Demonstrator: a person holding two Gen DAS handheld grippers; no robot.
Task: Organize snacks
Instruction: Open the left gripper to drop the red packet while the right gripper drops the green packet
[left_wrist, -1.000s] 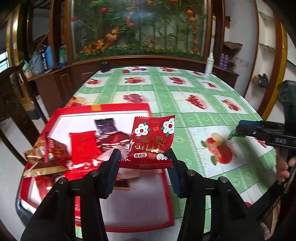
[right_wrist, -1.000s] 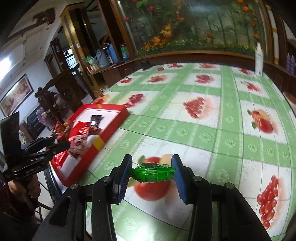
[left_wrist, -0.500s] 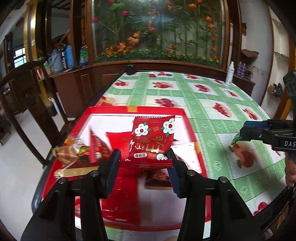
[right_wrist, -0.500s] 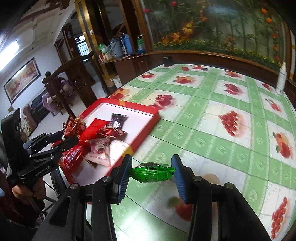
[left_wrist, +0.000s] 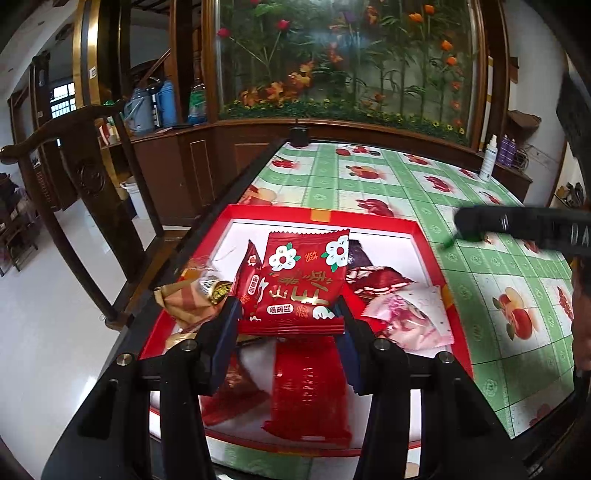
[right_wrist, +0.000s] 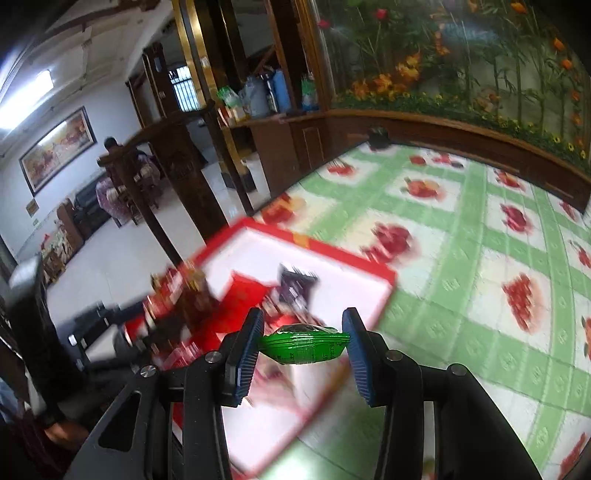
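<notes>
My left gripper (left_wrist: 288, 325) is shut on a red snack packet with white flowers (left_wrist: 303, 280) and holds it above the red tray (left_wrist: 321, 213). The tray has a white floor and holds several wrapped snacks: a gold one (left_wrist: 192, 295), a pink-white one (left_wrist: 410, 317), a dark purple one (left_wrist: 358, 254) and a flat red one (left_wrist: 306, 391). My right gripper (right_wrist: 303, 343) is shut on a green wrapped candy (right_wrist: 304, 345) above the tray's near right edge (right_wrist: 351, 258). The right gripper also shows in the left wrist view (left_wrist: 517, 225), over the tray's right side.
The table carries a green and white fruit-print cloth (left_wrist: 402, 181). A white spray bottle (left_wrist: 487, 158) stands at its far right. A dark wooden chair (left_wrist: 85, 177) stands left of the table. A flower display (left_wrist: 343, 62) lines the back wall.
Both grippers have moved left toward the tray with their snacks held. The right gripper, earlier over the cloth, is now at the tray's edge; its view is motion-blurred.
</notes>
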